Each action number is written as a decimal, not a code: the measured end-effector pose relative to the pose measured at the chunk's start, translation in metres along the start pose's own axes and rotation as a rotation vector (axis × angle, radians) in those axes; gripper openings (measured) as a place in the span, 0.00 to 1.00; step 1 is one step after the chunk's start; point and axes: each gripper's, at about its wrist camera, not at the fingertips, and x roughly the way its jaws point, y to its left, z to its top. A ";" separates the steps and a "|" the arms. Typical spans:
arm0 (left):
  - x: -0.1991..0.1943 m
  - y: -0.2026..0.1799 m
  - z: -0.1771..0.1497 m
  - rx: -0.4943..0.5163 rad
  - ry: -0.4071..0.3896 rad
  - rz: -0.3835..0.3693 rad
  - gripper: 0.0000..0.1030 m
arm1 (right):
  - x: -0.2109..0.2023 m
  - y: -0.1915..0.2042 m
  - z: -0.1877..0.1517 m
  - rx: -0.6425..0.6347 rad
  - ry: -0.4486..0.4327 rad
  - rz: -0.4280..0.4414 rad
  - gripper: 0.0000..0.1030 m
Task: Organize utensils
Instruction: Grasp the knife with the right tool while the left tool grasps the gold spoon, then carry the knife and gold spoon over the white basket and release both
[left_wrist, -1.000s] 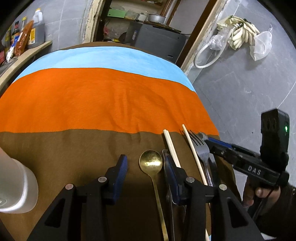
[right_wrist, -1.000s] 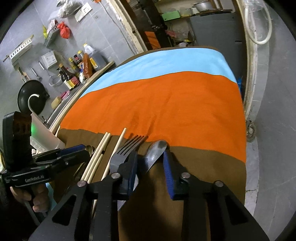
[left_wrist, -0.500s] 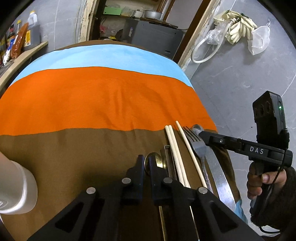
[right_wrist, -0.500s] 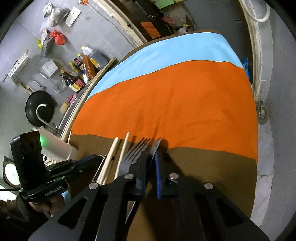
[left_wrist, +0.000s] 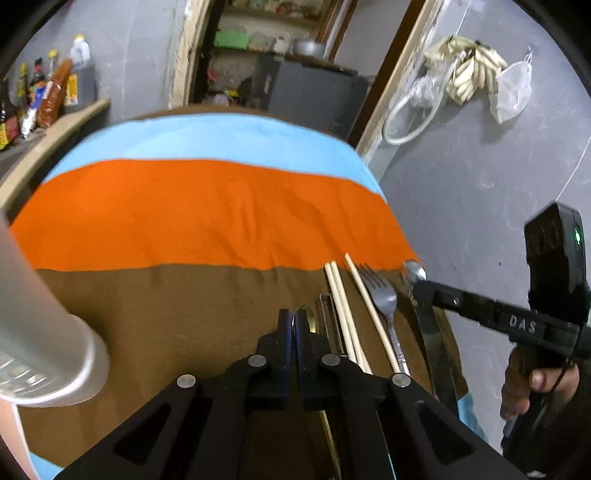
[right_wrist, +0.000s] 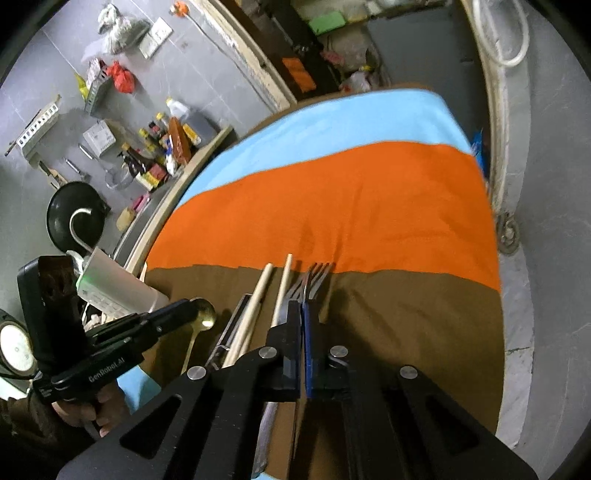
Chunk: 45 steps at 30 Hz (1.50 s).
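Observation:
A gold spoon (left_wrist: 309, 320), paired chopsticks (left_wrist: 338, 291), a single chopstick (left_wrist: 364, 291) and a steel fork (left_wrist: 382, 293) lie side by side on the brown band of the cloth (left_wrist: 184, 295). My left gripper (left_wrist: 294, 321) is shut on the spoon just below its bowl; the right wrist view shows that gripper (right_wrist: 188, 308) with the spoon bowl (right_wrist: 205, 314) at its tips. My right gripper (right_wrist: 302, 314) is shut on a table knife (right_wrist: 304, 286) held edge-up over the fork (right_wrist: 317, 275). From the left, that gripper (left_wrist: 415, 286) grips the knife (left_wrist: 430, 332).
A tall white container (left_wrist: 48, 343) stands at the cloth's left. A narrow metal piece (left_wrist: 327, 314) lies beside the chopsticks. The striped cloth drops off at the right to a grey floor (left_wrist: 461, 184). Bottles (right_wrist: 159, 162) crowd a shelf on the left.
Both grippers went from open to shut, the left on the gold spoon, the right on the knife. The knife turned onto its edge. Both have lifted slightly.

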 end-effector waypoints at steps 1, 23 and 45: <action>-0.007 -0.001 -0.001 0.004 -0.026 0.006 0.02 | -0.007 0.003 -0.003 0.005 -0.024 -0.003 0.02; -0.179 0.050 0.041 0.035 -0.485 0.050 0.02 | -0.132 0.169 0.011 -0.140 -0.501 -0.126 0.02; -0.236 0.215 0.072 -0.169 -0.733 0.266 0.02 | -0.069 0.334 0.045 -0.350 -0.586 -0.015 0.02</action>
